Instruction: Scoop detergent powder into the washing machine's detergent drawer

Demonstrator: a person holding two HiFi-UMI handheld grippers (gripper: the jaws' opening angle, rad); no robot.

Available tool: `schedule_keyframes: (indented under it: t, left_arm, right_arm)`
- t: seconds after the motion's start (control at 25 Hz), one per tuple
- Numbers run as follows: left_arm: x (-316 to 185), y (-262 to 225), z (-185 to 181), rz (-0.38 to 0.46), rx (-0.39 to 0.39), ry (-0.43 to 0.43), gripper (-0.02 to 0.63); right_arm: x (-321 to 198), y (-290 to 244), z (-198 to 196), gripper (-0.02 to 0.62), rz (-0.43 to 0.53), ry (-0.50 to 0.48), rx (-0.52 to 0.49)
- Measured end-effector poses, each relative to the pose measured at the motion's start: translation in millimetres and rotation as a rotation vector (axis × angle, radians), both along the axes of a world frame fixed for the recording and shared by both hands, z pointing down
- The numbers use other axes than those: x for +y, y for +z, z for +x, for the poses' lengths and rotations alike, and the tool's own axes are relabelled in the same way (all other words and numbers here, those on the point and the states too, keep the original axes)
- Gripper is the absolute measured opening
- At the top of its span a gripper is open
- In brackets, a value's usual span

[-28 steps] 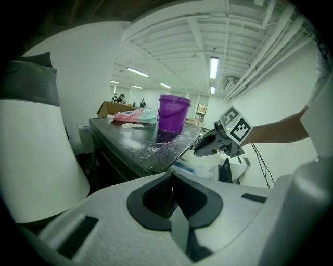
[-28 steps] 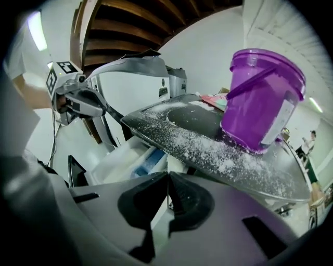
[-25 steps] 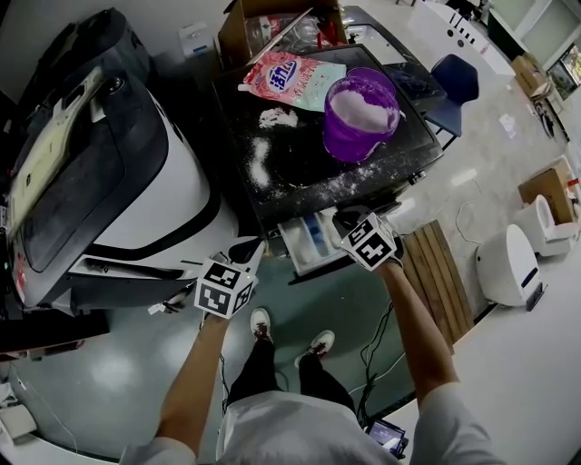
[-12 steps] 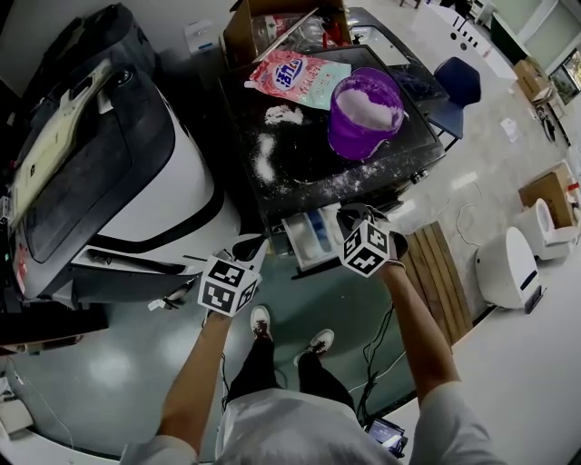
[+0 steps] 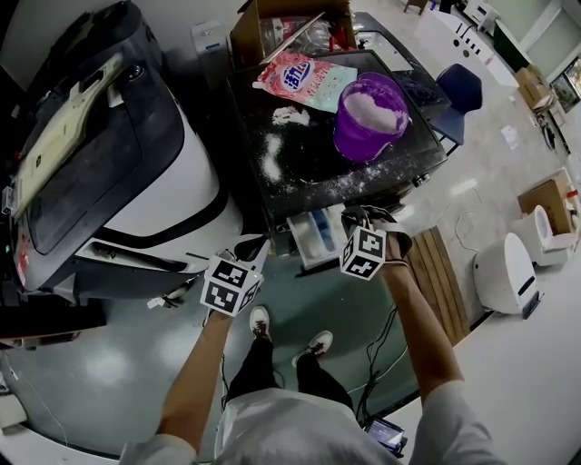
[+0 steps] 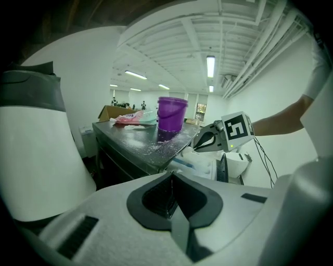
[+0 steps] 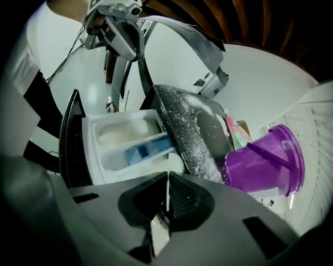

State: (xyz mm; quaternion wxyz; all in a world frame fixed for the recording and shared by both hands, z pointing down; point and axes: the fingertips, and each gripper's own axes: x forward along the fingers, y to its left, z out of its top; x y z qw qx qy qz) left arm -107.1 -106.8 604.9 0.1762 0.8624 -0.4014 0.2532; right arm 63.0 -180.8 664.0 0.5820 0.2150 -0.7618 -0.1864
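Note:
The detergent drawer [image 5: 313, 238] stands pulled out of the black-topped washing machine [image 5: 309, 173]; its white compartments and blue insert [image 7: 148, 148] show in the right gripper view. My right gripper [image 5: 359, 216] [image 7: 167, 200] hovers at the drawer's right end, shut on the thin handle of a white scoop [image 7: 175, 163]; I cannot see what the scoop holds. A purple bucket [image 5: 370, 116] [image 7: 265, 166] holding white powder sits on the machine top beside a pink detergent bag [image 5: 304, 77]. My left gripper [image 5: 252, 246] [image 6: 170, 200] is shut on nothing, left of the drawer.
Spilled powder [image 5: 270, 159] streaks the machine top. A big white and black appliance [image 5: 136, 163] fills the left. A cardboard box [image 5: 272, 23] stands behind, a blue chair [image 5: 458, 82] and wooden pallet [image 5: 440, 272] to the right. The person's shoes [image 5: 263, 322] are below the drawer.
My right gripper has rolled at the wrist beside the drawer, its marker cube turning and dropping slightly. The left gripper has barely shifted.

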Motion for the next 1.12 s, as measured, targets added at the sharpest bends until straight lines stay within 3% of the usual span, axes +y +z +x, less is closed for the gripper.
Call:
schedule_keyframes:
  t: [0.32,0.52,0.64,0.92,1.0,1.12]
  left_arm:
    - [4,-6,-7,0.015,-0.002,-0.002,0.011]
    - [6,-12,-7,0.026,0.006,0.005,0.011]
    - [7,-15,-9,0.028,0.006,0.006,0.011]
    - [5,-25,-12,0.043,0.007,0.008,0.011]
    - [3,-31,-11,0.053,0.009,0.011,0.011]
    - [0,-42,-6,0.072,0.013,0.021,0.011]
  right_arm:
    - [4,-5,0,0.011,0.009,-0.006,0.055]
    - [8,-10,0,0.011,-0.058,0.078,-0.027]
    - [10,-8,1,0.011,-0.077,0.080,-0.005]
    - [11,-23,1,0.011,-0.012,0.087,0.009]
    - [15,-33,3,0.011,-0.005,0.111,-0.024]
    - [20,-61,6,0.011,0.006,0.181,-0.154]
